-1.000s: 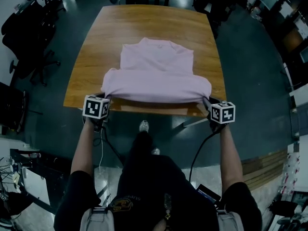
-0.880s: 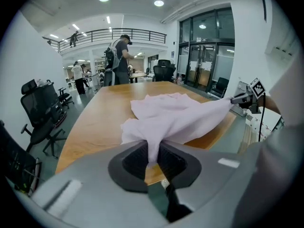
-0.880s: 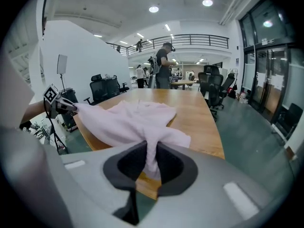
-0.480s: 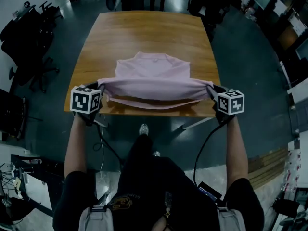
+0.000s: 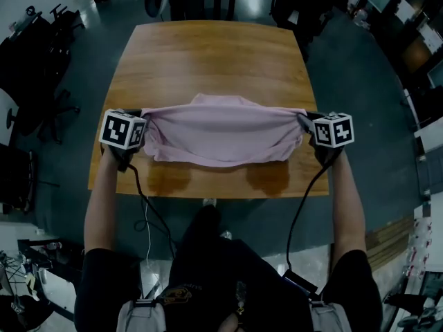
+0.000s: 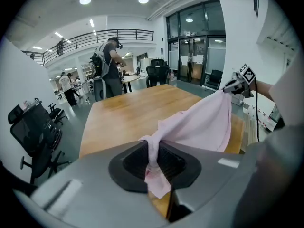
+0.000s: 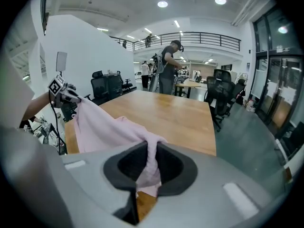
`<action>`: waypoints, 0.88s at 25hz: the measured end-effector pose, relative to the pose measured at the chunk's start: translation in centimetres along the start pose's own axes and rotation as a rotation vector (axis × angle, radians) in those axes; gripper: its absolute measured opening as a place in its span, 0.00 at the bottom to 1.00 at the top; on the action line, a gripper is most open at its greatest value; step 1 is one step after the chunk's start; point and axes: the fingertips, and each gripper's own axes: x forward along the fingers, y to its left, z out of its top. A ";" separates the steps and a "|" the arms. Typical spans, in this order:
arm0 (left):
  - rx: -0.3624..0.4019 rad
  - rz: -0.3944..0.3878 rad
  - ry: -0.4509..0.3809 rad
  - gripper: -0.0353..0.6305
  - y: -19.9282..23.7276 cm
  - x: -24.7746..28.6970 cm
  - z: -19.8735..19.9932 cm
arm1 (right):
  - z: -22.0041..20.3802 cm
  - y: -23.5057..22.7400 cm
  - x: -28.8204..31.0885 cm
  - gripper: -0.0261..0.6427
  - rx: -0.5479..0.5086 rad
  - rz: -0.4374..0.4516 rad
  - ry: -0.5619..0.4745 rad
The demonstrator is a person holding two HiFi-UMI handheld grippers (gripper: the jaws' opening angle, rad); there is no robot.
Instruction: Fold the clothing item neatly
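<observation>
Pink shirt (image 5: 221,135) hangs stretched between the two grippers above a rounded wooden table (image 5: 208,54). Its far part, towards the collar, lies on the wood, and its near part sags in a shallow curve, throwing two shadows on the tabletop. The table stands on a dark grey floor (image 5: 360,81) in a large office. Black office chairs (image 5: 41,40) crowd the left side. A balcony railing (image 6: 109,34) runs across the back, tall glass doors (image 6: 199,56) stand at one side, and a person (image 6: 110,68) stands at a far table.

The left gripper (image 5: 143,121) has its jaws pressed together on a bunched corner of the fabric. The right gripper (image 5: 302,120) pinches the opposite corner the same way, and cloth pokes out below each pair of jaws.

A second ago both grippers were at the near table edge, with the shirt's fold draped over it. Now they are higher and farther in over the table, and the lifted edge covers most of the shirt's back part.
</observation>
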 end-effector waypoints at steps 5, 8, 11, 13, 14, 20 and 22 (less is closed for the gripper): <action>-0.002 -0.034 0.095 0.12 3.8 7.0 2.3 | 2.1 -3.3 6.4 0.12 0.037 0.003 0.086; -0.008 -0.052 0.161 0.12 5.6 11.5 2.3 | 2.1 -5.0 10.8 0.12 0.085 0.028 0.142; -0.010 -0.072 0.224 0.12 6.6 15.5 1.5 | 1.5 -6.5 14.7 0.12 0.111 0.032 0.197; -0.023 -0.088 0.252 0.13 7.0 17.8 0.9 | 0.7 -7.3 16.8 0.12 0.138 0.025 0.225; -0.034 -0.093 0.262 0.13 7.1 18.8 0.5 | 0.1 -7.7 17.7 0.12 0.152 0.023 0.239; -0.100 -0.124 0.267 0.18 7.5 22.8 -1.1 | -2.6 -8.6 21.6 0.17 0.193 0.034 0.295; -0.126 -0.124 0.231 0.22 7.7 23.0 -1.2 | -2.6 -8.4 22.0 0.19 0.200 0.042 0.271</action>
